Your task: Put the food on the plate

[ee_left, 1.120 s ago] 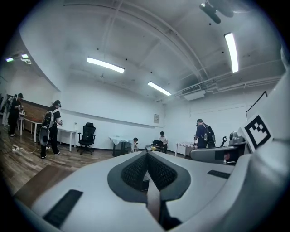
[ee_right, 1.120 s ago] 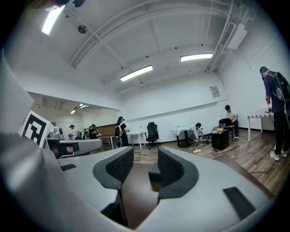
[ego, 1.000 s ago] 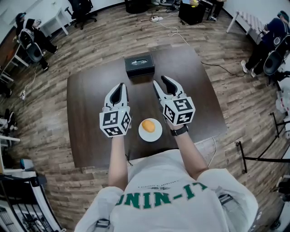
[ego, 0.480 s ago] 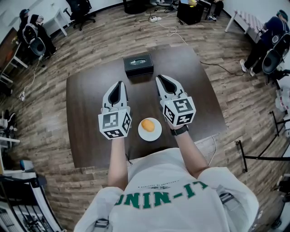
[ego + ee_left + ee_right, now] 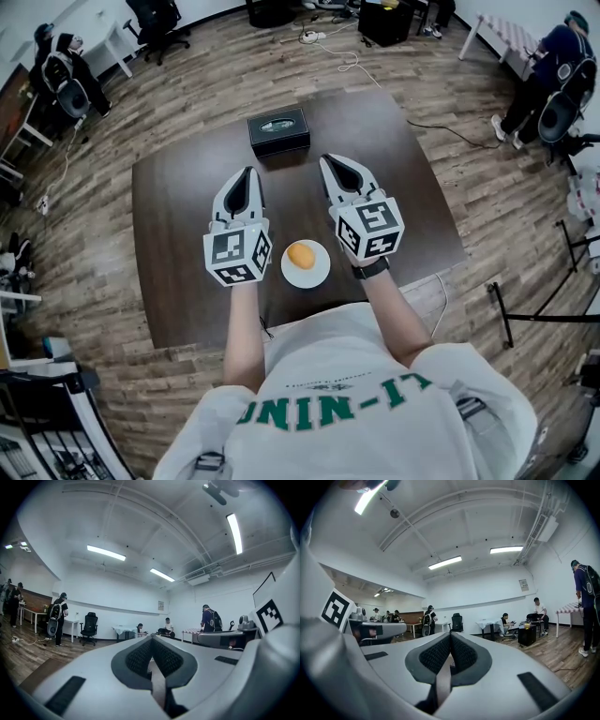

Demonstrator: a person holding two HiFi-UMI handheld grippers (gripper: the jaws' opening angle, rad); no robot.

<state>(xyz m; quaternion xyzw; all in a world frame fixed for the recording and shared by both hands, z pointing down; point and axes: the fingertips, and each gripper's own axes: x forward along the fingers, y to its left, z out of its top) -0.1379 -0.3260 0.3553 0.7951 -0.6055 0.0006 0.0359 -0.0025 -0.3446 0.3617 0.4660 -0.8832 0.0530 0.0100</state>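
In the head view an orange bun (image 5: 301, 255) lies on a small white plate (image 5: 317, 274) near the table's front edge. My left gripper (image 5: 246, 175) hovers just left of the plate and my right gripper (image 5: 333, 167) just right of it, both raised and pointing away from me. Both are shut with nothing between the jaws. In the left gripper view (image 5: 152, 641) and the right gripper view (image 5: 450, 637) the pads meet, with only the room beyond them.
A black box (image 5: 278, 131) sits at the far side of the dark brown table (image 5: 178, 216). Wood floor surrounds the table, with cables, chairs and several people at the room's edges.
My right gripper's jaws have gone from slightly apart to shut. Both grippers stay beside the plate and the view has drifted a little.
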